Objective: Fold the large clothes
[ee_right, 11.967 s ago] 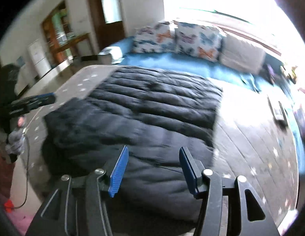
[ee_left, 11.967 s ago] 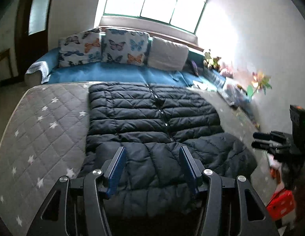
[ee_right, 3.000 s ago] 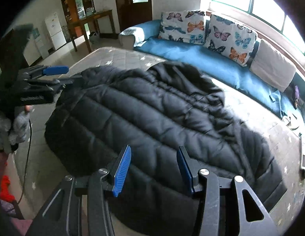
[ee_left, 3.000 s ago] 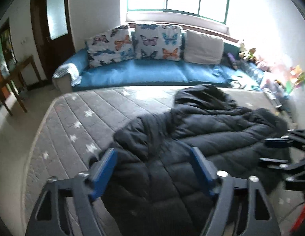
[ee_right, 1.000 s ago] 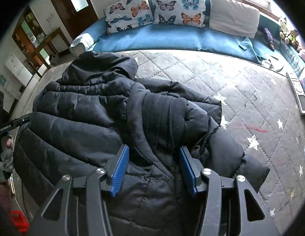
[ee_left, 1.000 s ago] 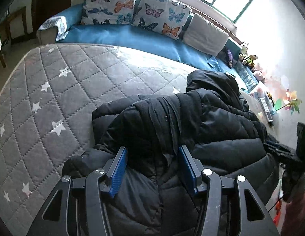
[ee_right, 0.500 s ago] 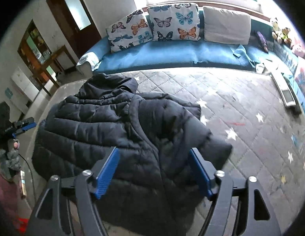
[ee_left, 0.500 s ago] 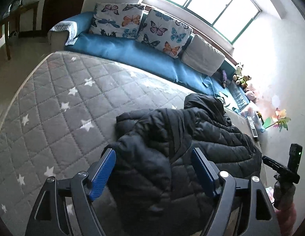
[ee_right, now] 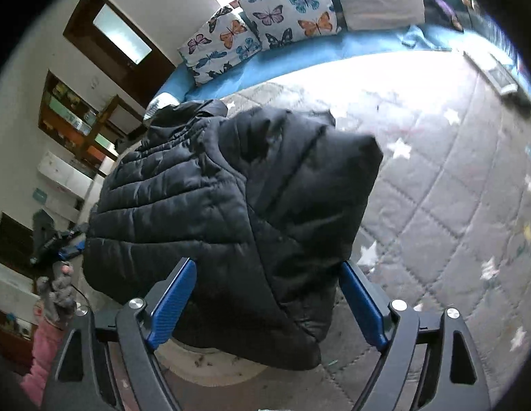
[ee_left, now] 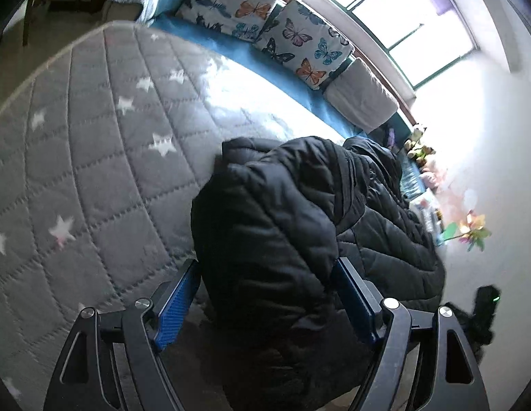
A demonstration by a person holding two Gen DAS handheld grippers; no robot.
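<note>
**A:** Left wrist view, going left to right: what lies on the quilted grey mattress (ee_left: 94,157)?

**B:** Bare star-printed quilting on the left, then the black puffer jacket (ee_left: 282,226) heaped toward the mattress's right edge, one padded fold bulging up. Behind it runs a blue couch (ee_left: 231,51) with two butterfly cushions (ee_left: 265,24) and a plain grey cushion (ee_left: 361,99).

**A:** And the left gripper (ee_left: 265,301)?

**B:** Its jaws have just been opening and stand wide. The jacket's fold sits between the blue pads, but they do not press on it.

**A:** Right wrist view?

**B:** On the left edge, a hand in a pink sleeve (ee_right: 42,352). Then the jacket (ee_right: 231,205) at the mattress's near-left corner, its lower edge hanging over the rim. To the right, open starred mattress (ee_right: 454,188).

**A:** The right gripper (ee_right: 269,301)?

**B:** Jaws have just been opening, spread wide either side of the jacket's hanging fold without clamping it. No containers show, and no writing is legible.
</note>
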